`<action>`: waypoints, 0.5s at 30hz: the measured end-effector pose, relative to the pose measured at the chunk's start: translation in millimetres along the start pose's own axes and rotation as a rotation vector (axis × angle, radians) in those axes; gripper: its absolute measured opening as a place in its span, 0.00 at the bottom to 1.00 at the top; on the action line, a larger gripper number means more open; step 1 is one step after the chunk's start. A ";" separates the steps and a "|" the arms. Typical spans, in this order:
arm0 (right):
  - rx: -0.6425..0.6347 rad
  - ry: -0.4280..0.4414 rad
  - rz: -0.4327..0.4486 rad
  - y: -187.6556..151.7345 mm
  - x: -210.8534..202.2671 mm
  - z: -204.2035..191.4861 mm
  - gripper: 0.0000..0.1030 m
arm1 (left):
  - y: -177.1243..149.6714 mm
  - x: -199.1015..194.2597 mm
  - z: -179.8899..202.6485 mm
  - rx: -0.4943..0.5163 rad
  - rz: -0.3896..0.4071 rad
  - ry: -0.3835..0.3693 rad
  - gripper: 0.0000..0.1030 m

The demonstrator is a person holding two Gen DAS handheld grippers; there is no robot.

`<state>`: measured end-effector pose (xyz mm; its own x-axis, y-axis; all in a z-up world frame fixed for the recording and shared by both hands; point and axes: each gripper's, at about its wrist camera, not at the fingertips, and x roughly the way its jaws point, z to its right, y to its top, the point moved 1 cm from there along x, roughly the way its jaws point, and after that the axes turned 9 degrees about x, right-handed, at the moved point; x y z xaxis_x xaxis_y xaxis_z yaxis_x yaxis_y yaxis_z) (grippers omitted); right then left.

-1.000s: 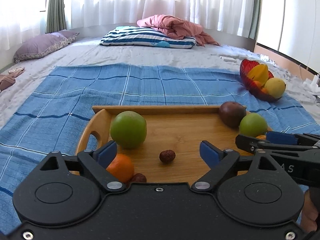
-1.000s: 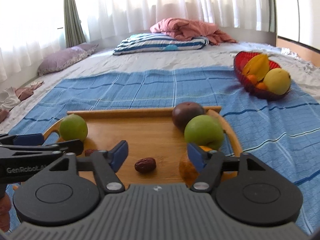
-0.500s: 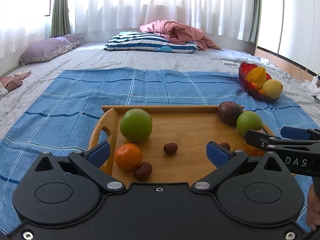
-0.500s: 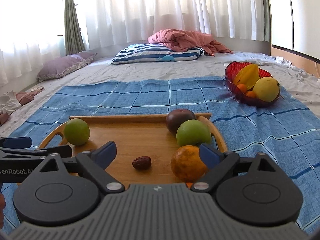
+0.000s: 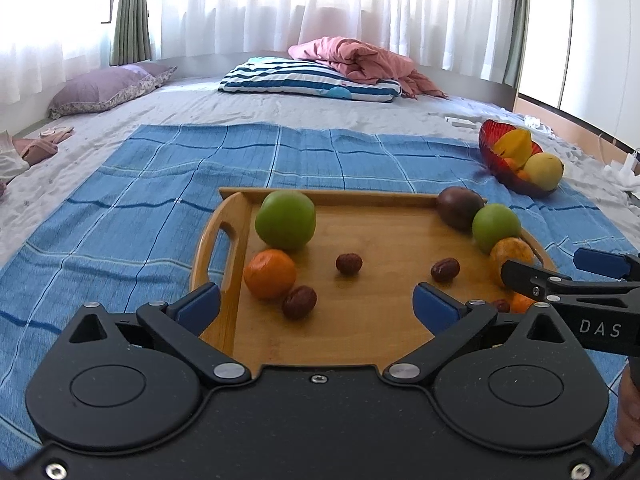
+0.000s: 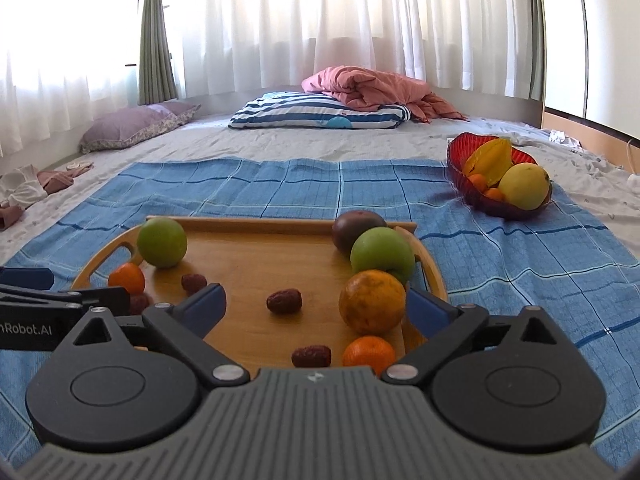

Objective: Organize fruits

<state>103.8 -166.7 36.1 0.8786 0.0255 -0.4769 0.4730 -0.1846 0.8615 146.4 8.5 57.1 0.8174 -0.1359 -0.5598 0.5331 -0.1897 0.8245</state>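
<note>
Both grippers, left gripper [image 5: 316, 300] and right gripper [image 6: 316, 306], have pulled back from the rectangular wooden tray [image 5: 224, 240]; fingers apart, holding nothing. Fruits lie loose on it; red glass bowl [image 6: 460, 168] sits far right. I judge sorting barely begun.

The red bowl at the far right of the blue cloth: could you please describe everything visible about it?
The red bowl looks like translucent ribbed glass or plastic, with a wavy rim. It sits upright on the blue checked cloth, near its far right corner, apart from the wooden tray. It holds a yellow starfruit, a large yellow fruit and small oranges. Neither gripper touches it.
</note>
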 end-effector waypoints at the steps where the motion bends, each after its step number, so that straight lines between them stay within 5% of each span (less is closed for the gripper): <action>1: -0.004 -0.002 0.001 -1.8 -1.6 -0.6 0.99 | -1.9 -1.1 -0.3 -0.002 -0.001 0.000 1.00; 15: 0.005 0.001 -0.003 -19.1 -13.5 3.1 1.00 | -23.1 -8.7 0.4 -0.020 -0.023 0.003 1.00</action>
<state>82.7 -166.6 25.5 0.8772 0.0269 -0.4793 0.4753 -0.1895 0.8592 126.8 13.6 42.8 0.8056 -0.1291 -0.5783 0.5558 -0.1737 0.8130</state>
